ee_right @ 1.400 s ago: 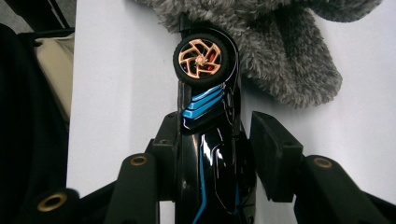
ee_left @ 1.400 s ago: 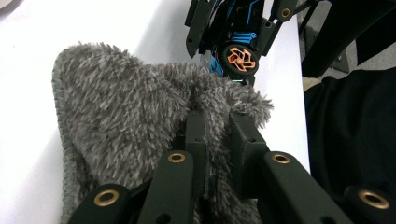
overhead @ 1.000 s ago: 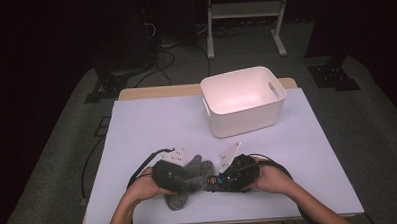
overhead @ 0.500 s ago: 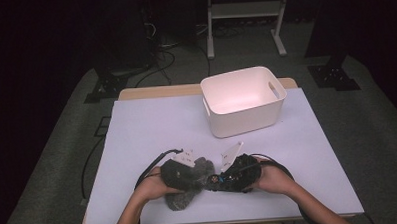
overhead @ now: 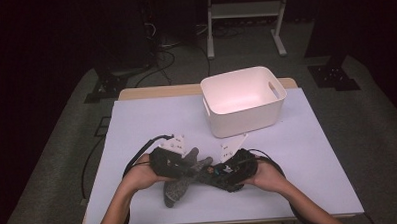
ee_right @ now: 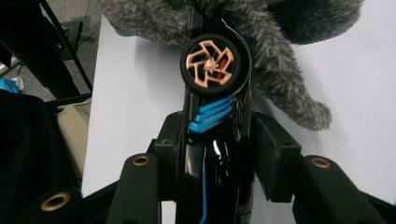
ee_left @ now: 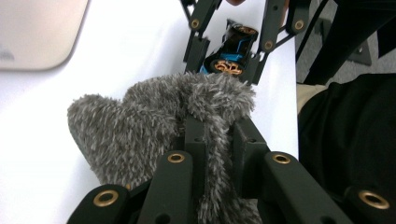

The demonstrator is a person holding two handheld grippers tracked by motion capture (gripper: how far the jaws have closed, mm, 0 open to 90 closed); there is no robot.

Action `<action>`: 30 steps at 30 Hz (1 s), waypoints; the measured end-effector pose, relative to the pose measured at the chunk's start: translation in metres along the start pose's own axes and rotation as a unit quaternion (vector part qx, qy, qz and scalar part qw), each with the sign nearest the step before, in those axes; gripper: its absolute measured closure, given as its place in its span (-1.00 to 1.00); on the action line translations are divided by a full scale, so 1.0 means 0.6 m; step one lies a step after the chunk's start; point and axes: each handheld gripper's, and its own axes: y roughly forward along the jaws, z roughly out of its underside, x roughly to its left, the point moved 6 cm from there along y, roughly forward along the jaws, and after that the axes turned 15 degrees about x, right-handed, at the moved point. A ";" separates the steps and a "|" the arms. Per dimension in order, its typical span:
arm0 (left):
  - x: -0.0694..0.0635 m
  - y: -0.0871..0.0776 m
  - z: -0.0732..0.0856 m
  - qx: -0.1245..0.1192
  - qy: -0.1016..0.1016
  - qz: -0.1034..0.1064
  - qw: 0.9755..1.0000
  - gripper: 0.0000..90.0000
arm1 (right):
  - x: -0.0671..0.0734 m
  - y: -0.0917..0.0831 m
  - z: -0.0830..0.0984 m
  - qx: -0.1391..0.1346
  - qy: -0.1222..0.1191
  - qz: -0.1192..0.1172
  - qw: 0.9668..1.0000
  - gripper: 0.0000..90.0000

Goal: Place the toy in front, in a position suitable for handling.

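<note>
Left gripper (ee_left: 215, 140) pinches a fluffy grey plush toy (ee_left: 140, 126); right gripper (ee_right: 217, 154) clamps a glossy black toy car (ee_right: 212, 116) at its three o'clock. The thin fur grip may slip.

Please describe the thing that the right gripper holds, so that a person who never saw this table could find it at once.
Start at the white bin on the pale table and come toward the person's hands. The right gripper clamps a toy car beside a grey furry sock. It is glossy black with blue stripes and a copper-spoked wheel.
</note>
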 end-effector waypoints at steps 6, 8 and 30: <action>-0.012 -0.012 -0.062 -0.009 0.037 0.001 0.999 0.75 | 0.001 -0.030 0.021 -0.011 0.007 0.007 1.000 0.25; -0.020 -0.014 -0.082 -0.008 0.052 0.001 0.999 0.75 | 0.002 -0.039 0.029 -0.013 0.010 0.011 1.000 0.25; -0.012 -0.006 -0.078 -0.017 0.054 0.014 0.998 0.74 | 0.006 -0.058 0.054 -0.062 0.020 0.024 0.998 0.26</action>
